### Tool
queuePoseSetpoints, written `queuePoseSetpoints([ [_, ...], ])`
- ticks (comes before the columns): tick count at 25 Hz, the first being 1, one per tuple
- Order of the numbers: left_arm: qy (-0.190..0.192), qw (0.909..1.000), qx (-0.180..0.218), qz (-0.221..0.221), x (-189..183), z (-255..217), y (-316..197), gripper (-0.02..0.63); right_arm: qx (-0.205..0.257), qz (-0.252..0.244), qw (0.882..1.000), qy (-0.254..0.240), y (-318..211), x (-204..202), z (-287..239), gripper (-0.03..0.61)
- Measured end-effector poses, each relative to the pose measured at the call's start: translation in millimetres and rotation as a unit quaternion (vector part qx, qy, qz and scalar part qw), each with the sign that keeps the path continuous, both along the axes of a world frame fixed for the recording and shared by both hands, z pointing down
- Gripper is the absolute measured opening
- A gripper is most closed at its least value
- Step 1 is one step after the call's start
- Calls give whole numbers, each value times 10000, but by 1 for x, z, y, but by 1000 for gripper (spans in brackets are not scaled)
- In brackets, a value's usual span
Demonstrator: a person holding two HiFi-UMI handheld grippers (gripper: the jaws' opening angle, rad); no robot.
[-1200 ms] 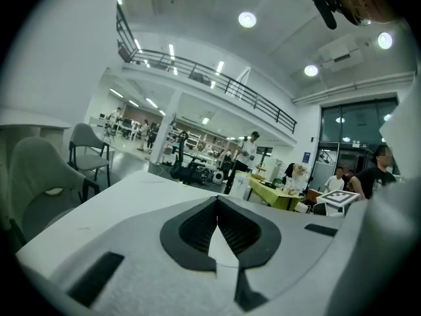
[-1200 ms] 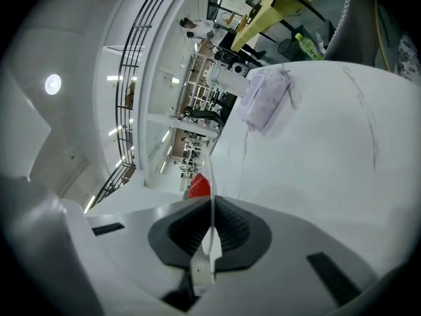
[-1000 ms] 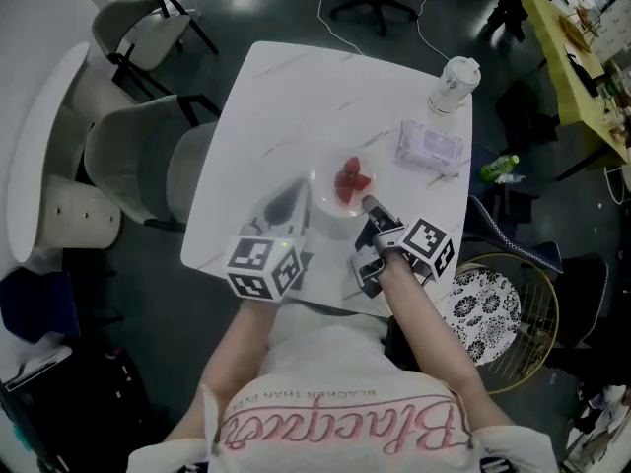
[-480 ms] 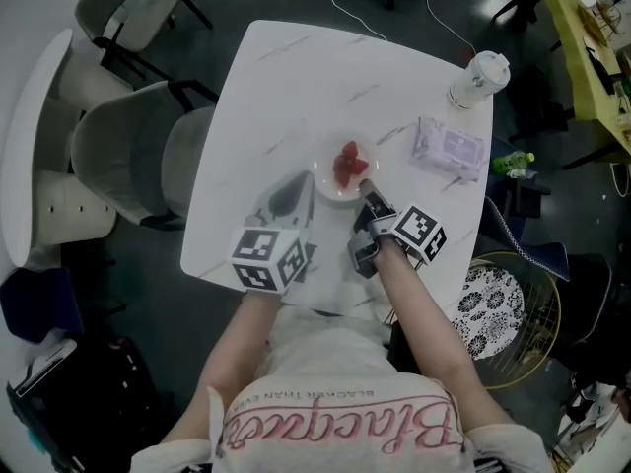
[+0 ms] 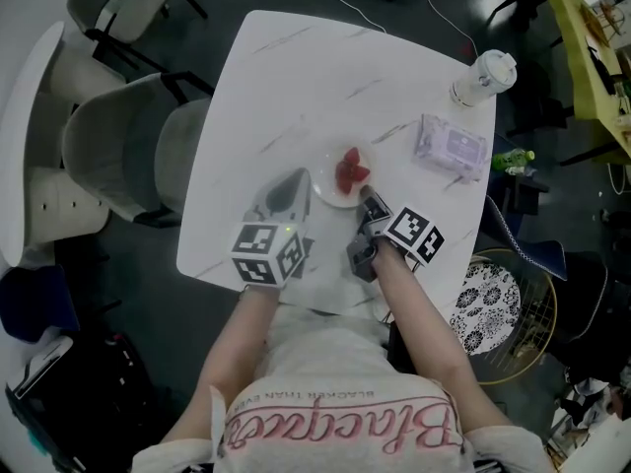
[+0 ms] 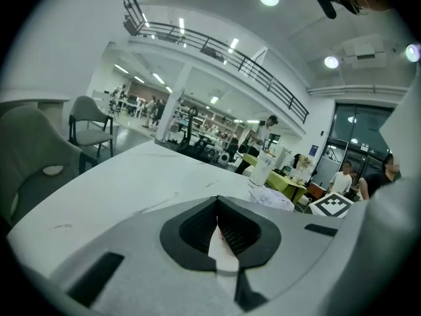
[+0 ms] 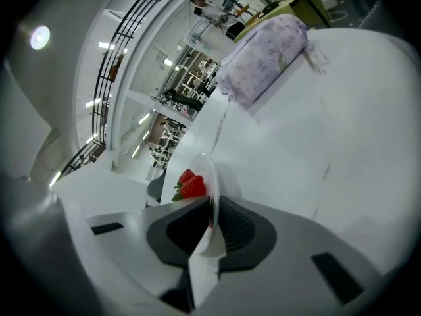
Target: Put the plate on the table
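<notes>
A small white plate (image 5: 330,187) with red strawberries (image 5: 350,169) on it is near the front middle of the white marble table (image 5: 296,87). My left gripper (image 5: 300,183) is shut on the plate's left rim, and the white rim (image 6: 220,252) shows pinched between its dark pads. My right gripper (image 5: 366,198) is shut on the right rim. In the right gripper view the plate's rim (image 7: 209,176) runs between the pads, with the strawberries (image 7: 191,185) just beyond. I cannot tell whether the plate touches the tabletop.
A purple pack of wipes (image 5: 452,148) lies at the table's right side, with a lidded cup (image 5: 482,77) behind it near the far right corner. Grey chairs (image 5: 128,151) stand to the left. A patterned round stool (image 5: 505,308) is at the right of the person.
The head view has shifted a little. Both grippers keep their hold, and the plate has edged slightly left, away from the wipes pack.
</notes>
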State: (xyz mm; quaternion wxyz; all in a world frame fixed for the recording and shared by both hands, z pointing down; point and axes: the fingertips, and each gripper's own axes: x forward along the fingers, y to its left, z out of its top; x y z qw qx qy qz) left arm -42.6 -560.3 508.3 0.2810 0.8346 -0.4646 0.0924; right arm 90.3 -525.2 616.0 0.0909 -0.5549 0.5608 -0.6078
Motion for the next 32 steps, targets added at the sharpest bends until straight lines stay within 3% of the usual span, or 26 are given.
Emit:
queuePoseSetpoints([
  [5,24,10000,-78,-40,-7,6,0,2,-195,-312,9966,736,7,5,7,50],
  [9,63,9999,-87,-57,-10,7,3,2,-199,-585,9828,1738,10,13,4,69],
  [11,74,9999,-89,-65,-11,7,4,2,-143,-607,9791,1936,10,15,2,135],
  [16,74,9999,-79,-76,-13,6,14,2,39,-618,9804,1871,14,15,-10,149],
  [19,60,9999,-43,-68,-11,2,24,2,385,-592,9822,1740,21,15,-29,149],
  [26,116,9998,156,-24,5,-11,58,2,1411,-814,9780,1302,53,11,-76,21],
  [32,98,9994,314,-59,19,-24,94,2,1913,-1144,9716,798,87,2,-113,3],
])
